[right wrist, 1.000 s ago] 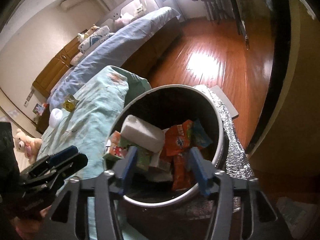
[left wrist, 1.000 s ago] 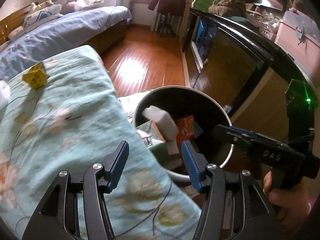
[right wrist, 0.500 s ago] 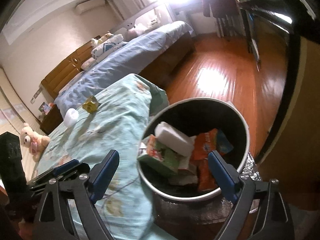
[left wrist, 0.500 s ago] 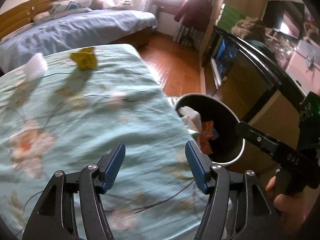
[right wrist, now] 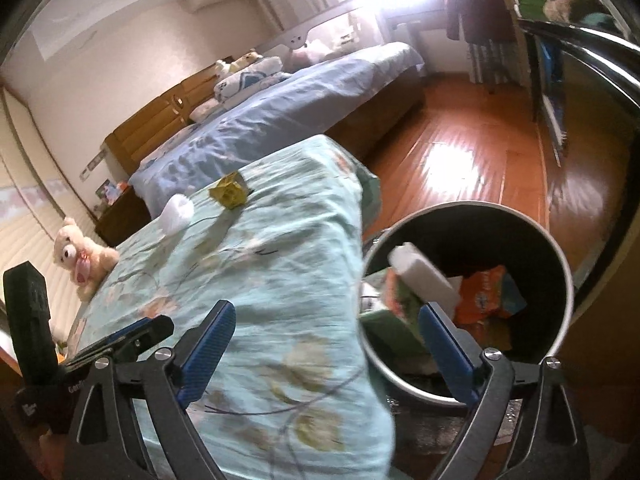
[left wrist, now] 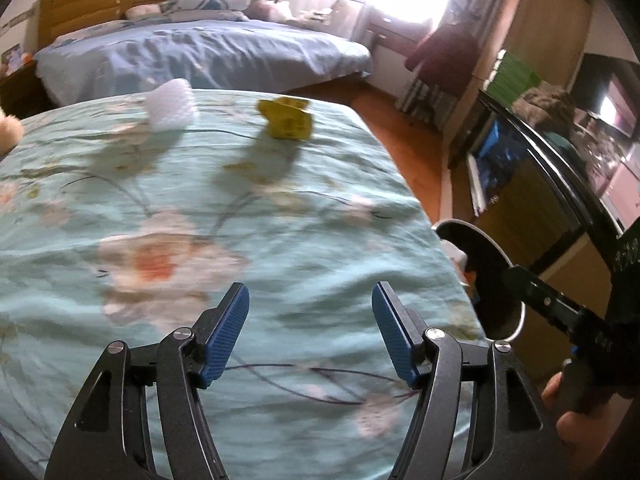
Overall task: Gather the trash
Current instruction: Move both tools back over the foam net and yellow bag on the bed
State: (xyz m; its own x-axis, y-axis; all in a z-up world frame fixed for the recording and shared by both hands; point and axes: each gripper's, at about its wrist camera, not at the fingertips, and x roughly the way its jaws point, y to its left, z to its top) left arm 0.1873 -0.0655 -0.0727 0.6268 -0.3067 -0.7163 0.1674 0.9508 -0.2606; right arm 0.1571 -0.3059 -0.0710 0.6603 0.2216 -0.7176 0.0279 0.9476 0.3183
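Hovering over the floral bed cover (left wrist: 280, 240), the left hand-held gripper (left wrist: 310, 332) has its jaws apart with nothing between them. The right hand-held gripper (right wrist: 326, 350) is spread wide, also bare. A yellow carton (left wrist: 286, 120) lies at 12 o'clock, a white wad (left wrist: 172, 106) at 11. The trash bin (right wrist: 560, 264) holding wrappers stands at 3 o'clock beside the bed.

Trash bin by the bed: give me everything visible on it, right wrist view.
The trash bin is round, open-topped, with a dark inner wall and pale metallic-looking rim. It stands upright on the wooden floor, against the hanging edge of the floral teal bedspread. It holds a white block, a green carton and orange wrappers, piled partway up. Neither gripper touches it.
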